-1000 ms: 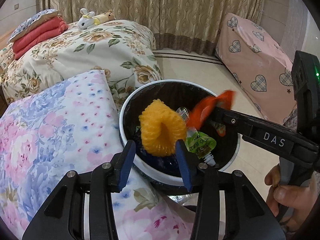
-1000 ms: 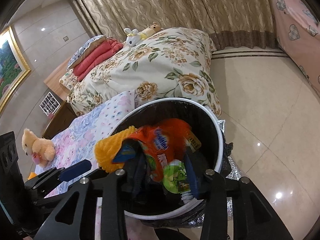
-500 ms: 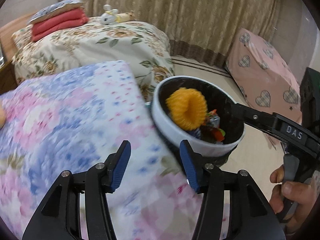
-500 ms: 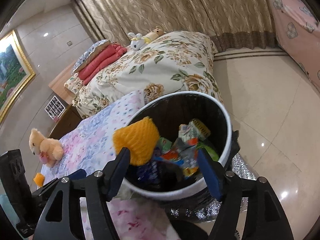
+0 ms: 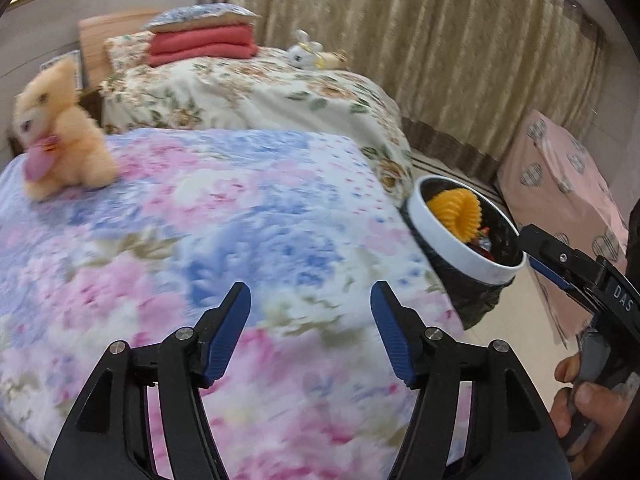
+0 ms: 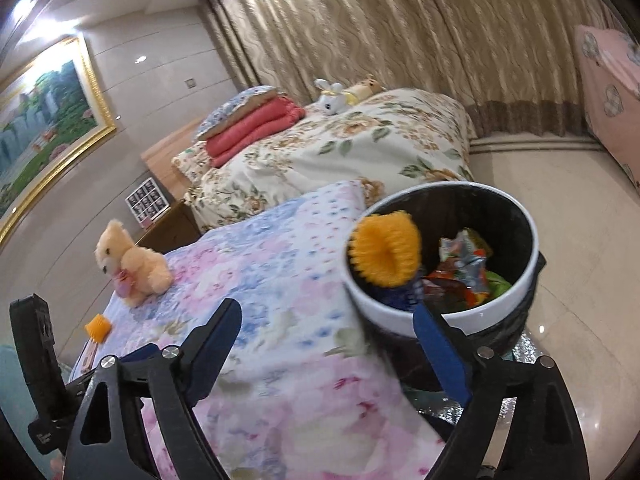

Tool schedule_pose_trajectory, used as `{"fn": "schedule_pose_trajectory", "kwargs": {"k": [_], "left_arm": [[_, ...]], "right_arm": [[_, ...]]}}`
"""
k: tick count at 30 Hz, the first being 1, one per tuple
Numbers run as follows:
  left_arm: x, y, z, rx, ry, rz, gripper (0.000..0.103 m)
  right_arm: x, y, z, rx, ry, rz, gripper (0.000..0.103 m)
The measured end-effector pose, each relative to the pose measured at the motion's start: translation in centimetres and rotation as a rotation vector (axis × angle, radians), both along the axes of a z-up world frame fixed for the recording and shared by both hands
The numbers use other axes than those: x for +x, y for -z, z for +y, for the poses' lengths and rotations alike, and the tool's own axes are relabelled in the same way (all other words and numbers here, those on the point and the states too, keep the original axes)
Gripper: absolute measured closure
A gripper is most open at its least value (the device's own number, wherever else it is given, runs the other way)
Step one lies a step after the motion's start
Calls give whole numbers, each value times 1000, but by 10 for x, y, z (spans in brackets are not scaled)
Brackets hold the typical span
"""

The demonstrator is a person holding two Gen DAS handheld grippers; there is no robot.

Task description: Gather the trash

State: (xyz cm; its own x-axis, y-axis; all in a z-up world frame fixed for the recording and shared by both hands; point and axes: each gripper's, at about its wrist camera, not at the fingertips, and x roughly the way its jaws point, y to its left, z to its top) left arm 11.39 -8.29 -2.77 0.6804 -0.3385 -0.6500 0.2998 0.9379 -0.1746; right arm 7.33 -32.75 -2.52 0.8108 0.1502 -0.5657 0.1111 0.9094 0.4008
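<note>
The trash bin (image 6: 440,312), white-rimmed with a black liner, stands on the floor just beside the foot corner of the bed with the pink and blue floral blanket (image 5: 224,240). Inside it lie an orange foam fruit net (image 6: 386,254), propped against the rim nearest the bed, and crumpled snack wrappers (image 6: 466,268) deeper in.

The right gripper (image 6: 326,320) has just been opening; its fingers (image 6: 216,340) stand wide apart with nothing between them. One fingertip sits over the blanket, the other in front of the bin's near rim, so the bin lies just ahead and to the right.

The left gripper (image 5: 310,334) has also just been opening, its fingers (image 5: 228,332) apart and empty above the blanket. From it the bin (image 5: 452,236) is ahead and off to the right, well apart from the fingertips, with the right gripper's finger reaching in beside the rim.

Another small orange foam net (image 6: 97,327) lies on the far side of the blanket, near a cream teddy bear (image 6: 132,264).
</note>
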Motion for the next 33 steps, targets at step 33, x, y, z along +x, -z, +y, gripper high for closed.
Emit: {"fn": "schedule_pose_trajectory", "kwargs": {"k": [33], "left_arm": [[-76,-22,61,126,-270,-263,2]], "right_arm": [[-34,-16,87,-150,-134,-186,0]]}}
